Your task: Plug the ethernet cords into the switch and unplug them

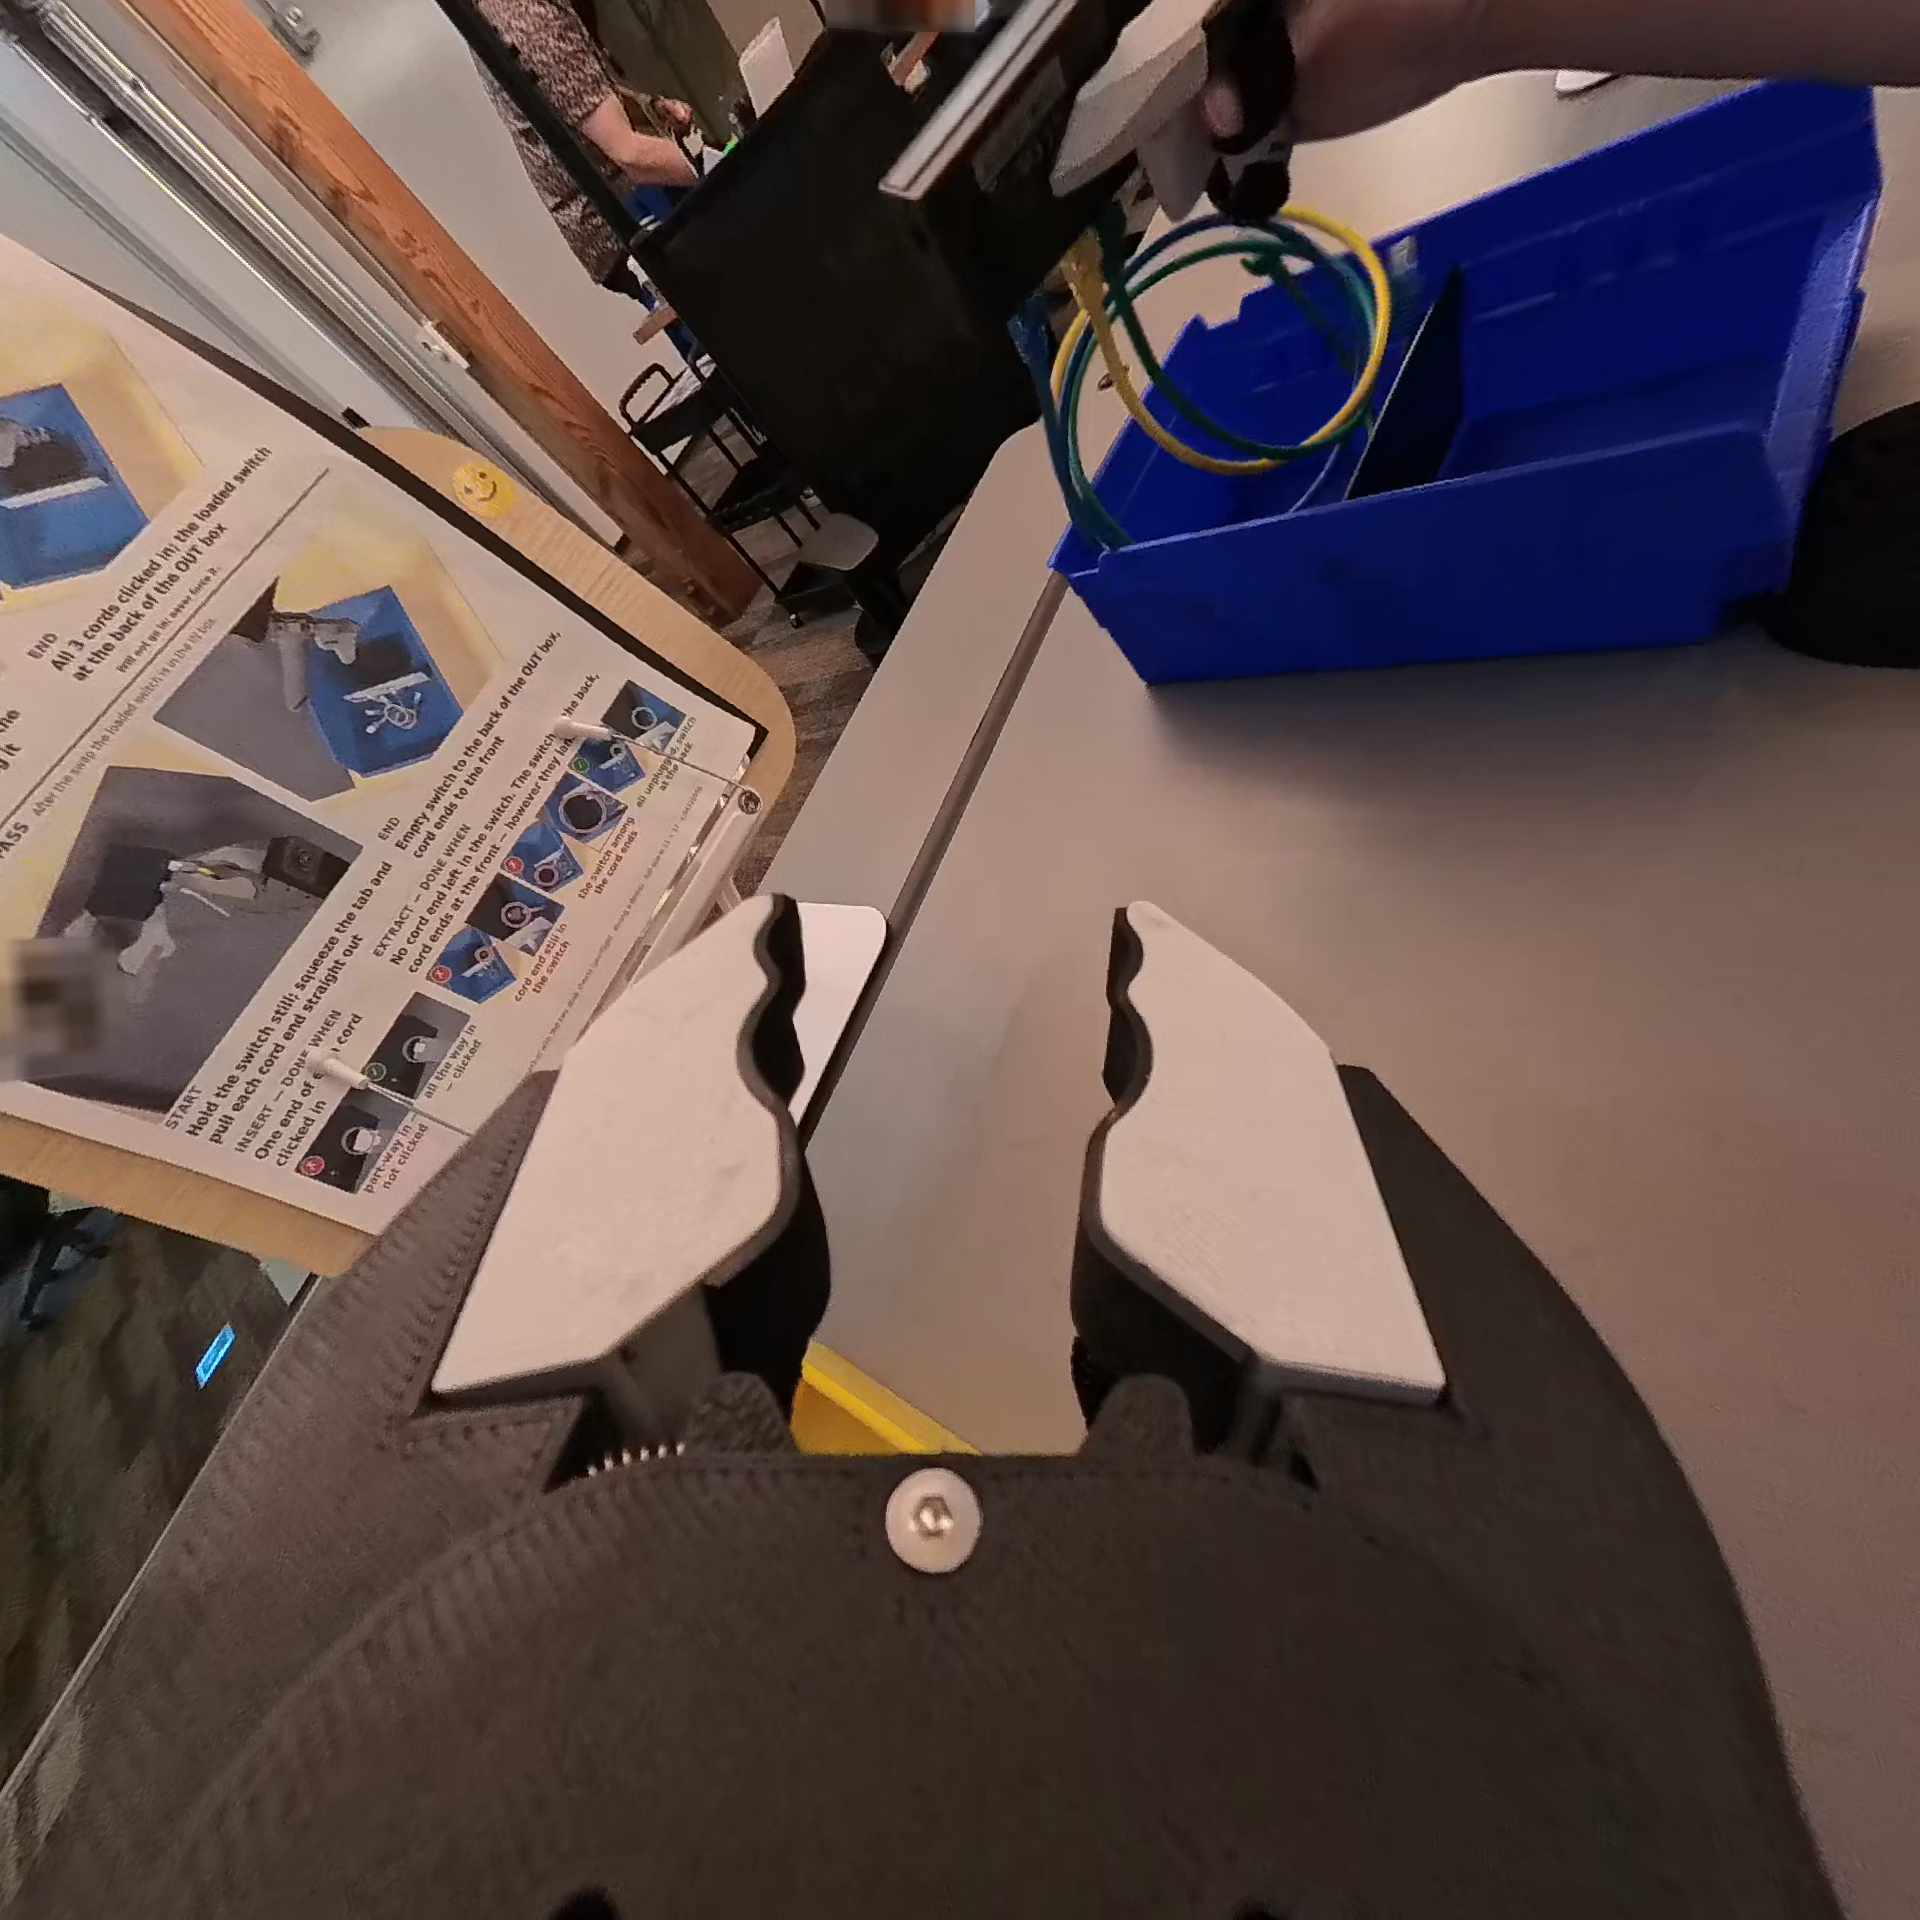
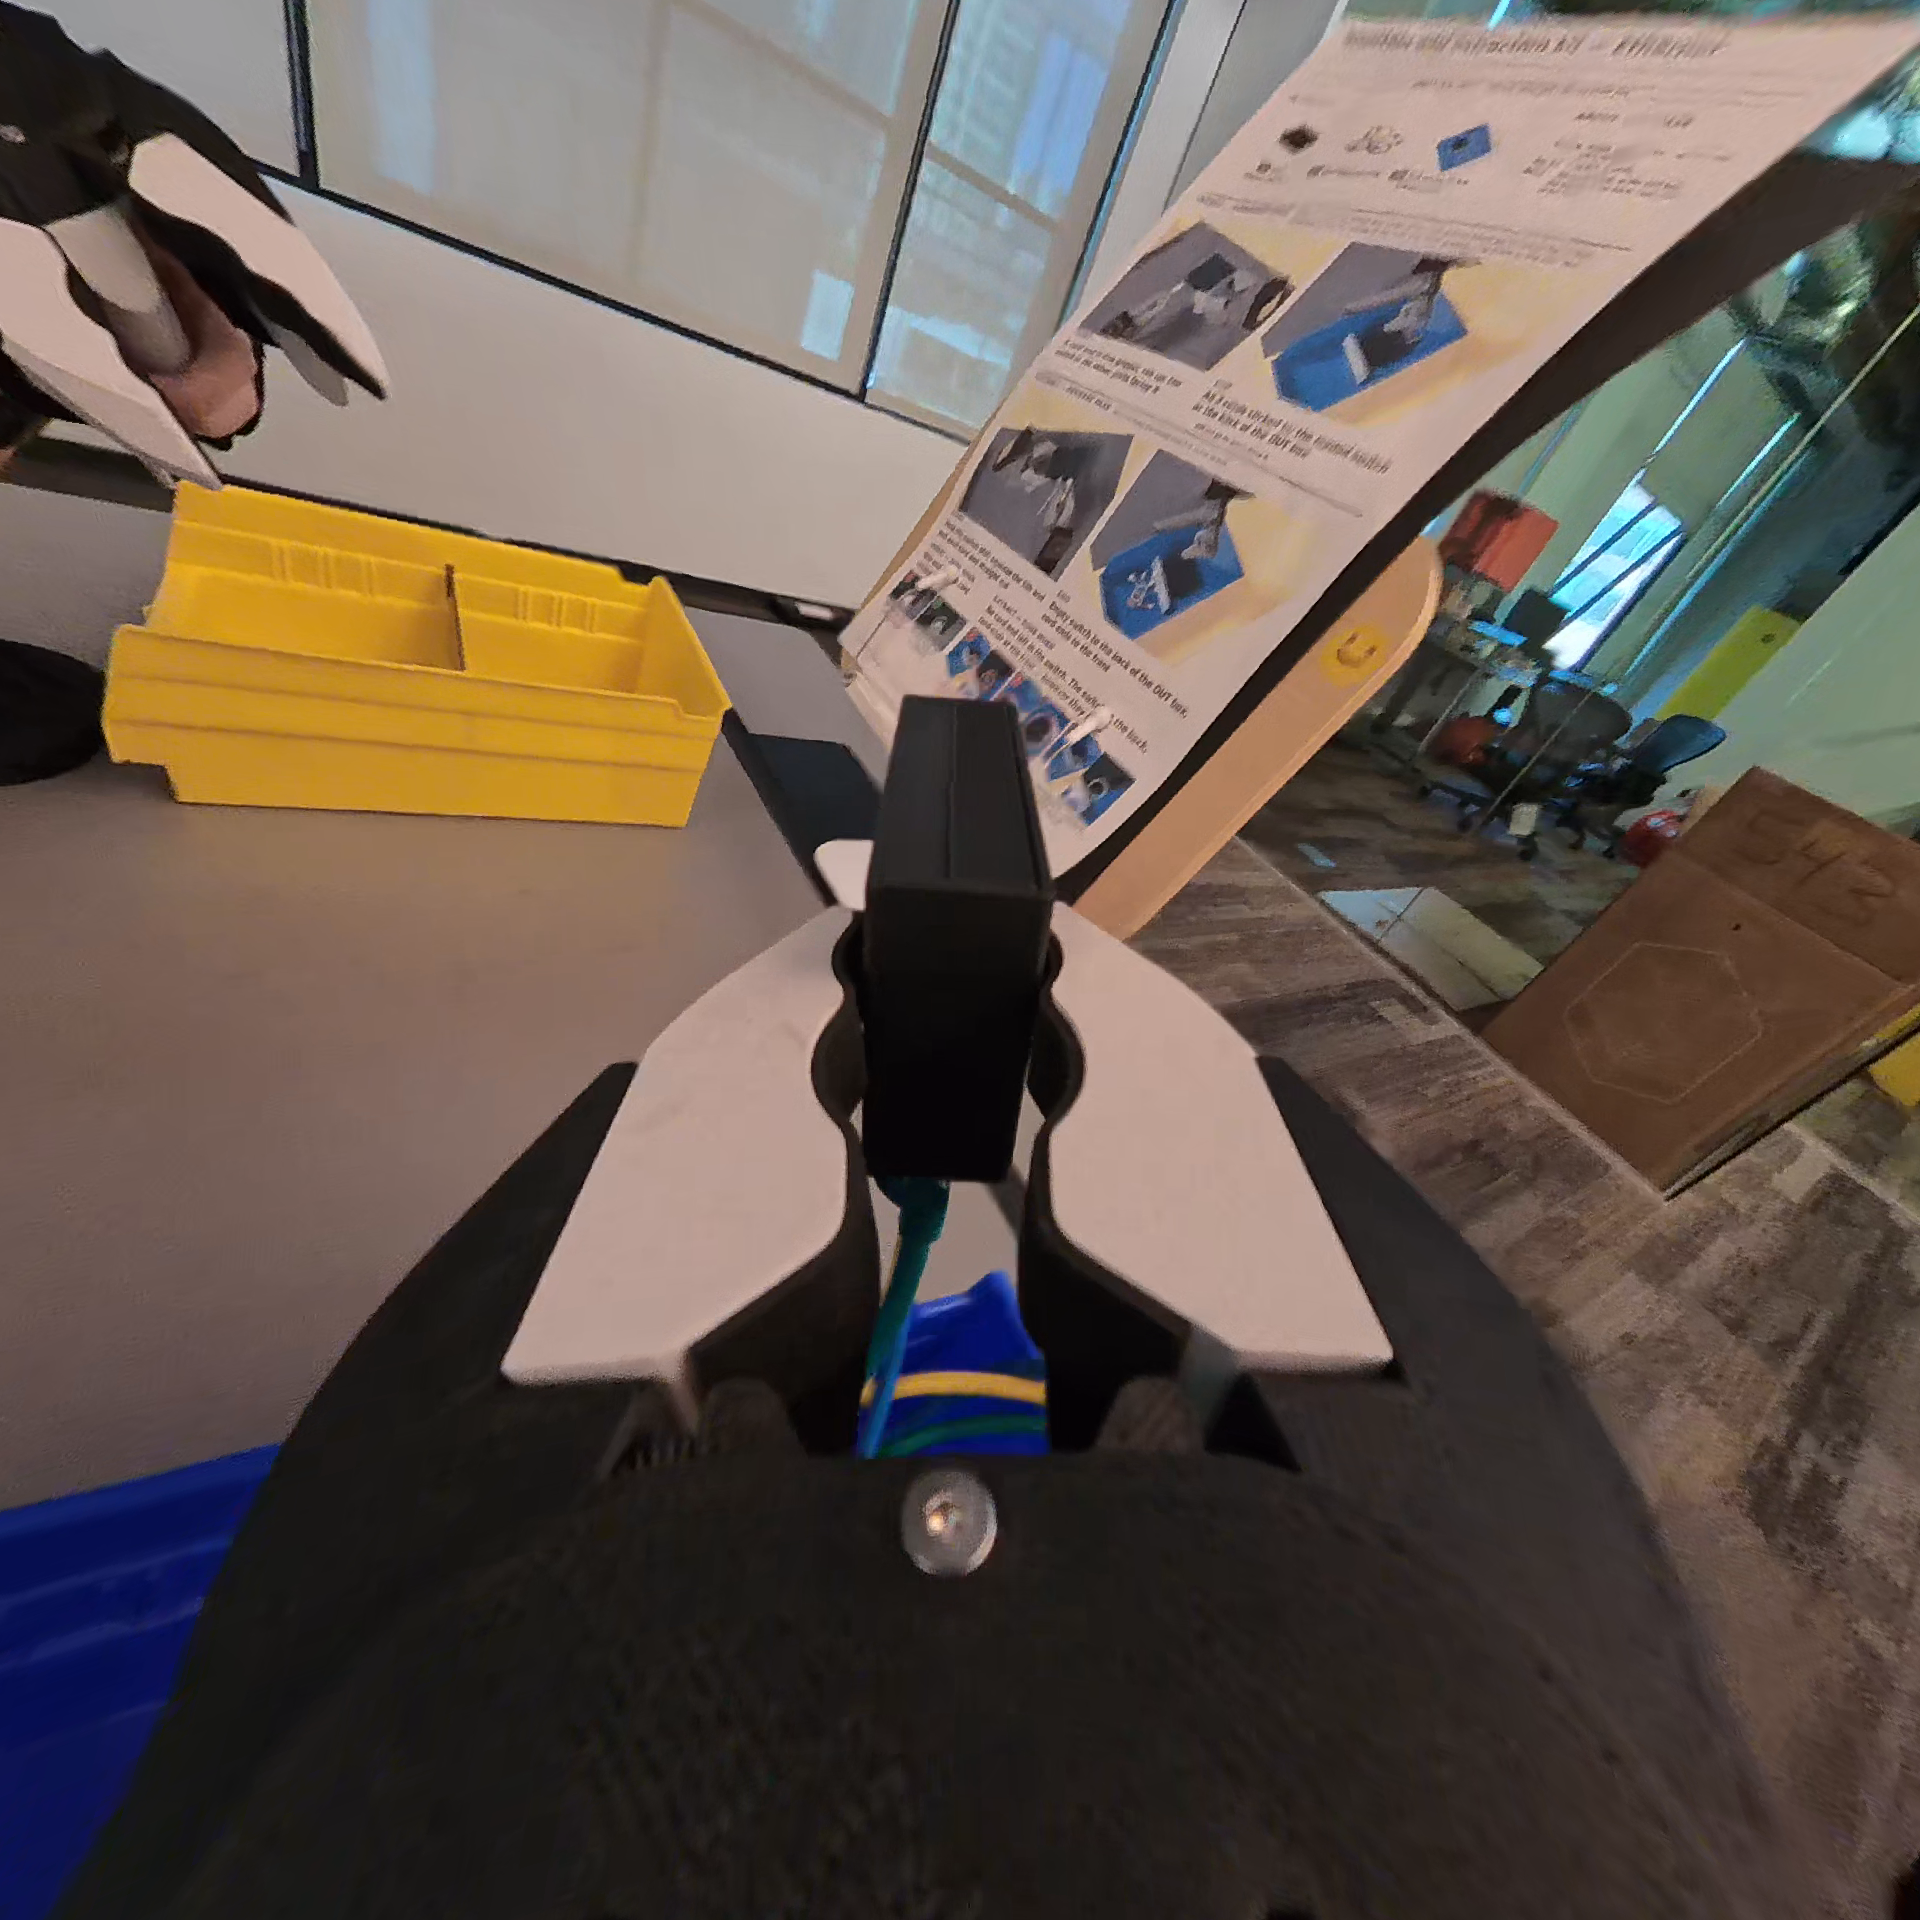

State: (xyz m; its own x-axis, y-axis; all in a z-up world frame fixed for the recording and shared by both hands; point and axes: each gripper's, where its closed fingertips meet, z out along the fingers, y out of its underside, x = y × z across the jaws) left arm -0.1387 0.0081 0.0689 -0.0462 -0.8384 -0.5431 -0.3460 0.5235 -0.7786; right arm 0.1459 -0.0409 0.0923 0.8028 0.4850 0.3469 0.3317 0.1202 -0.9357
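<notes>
Your right gripper has its jaws clamped on the black switch, held up in the air over the blue bin, w/ the cords hanging off it. From the left view you see yellow, green and blue loops dangling from the switch down into the bin's front section; how many ends are clicked in I can't tell, but at least a green one sits in the underside port in the right view. So my read: plug-in half looks done or nearly so, unplug half yet to do. Your left gripper has jaws open, holding nothing, hovering over the grey worktop, well apart from the switch. Containers: blue bin has a divider; the only contents I can see are the cord loops dipping in. Yellow bin, also w/ a divider, sits on the worktop and both sections look bare. An instruction board stands at the worktop's edge.
</notes>
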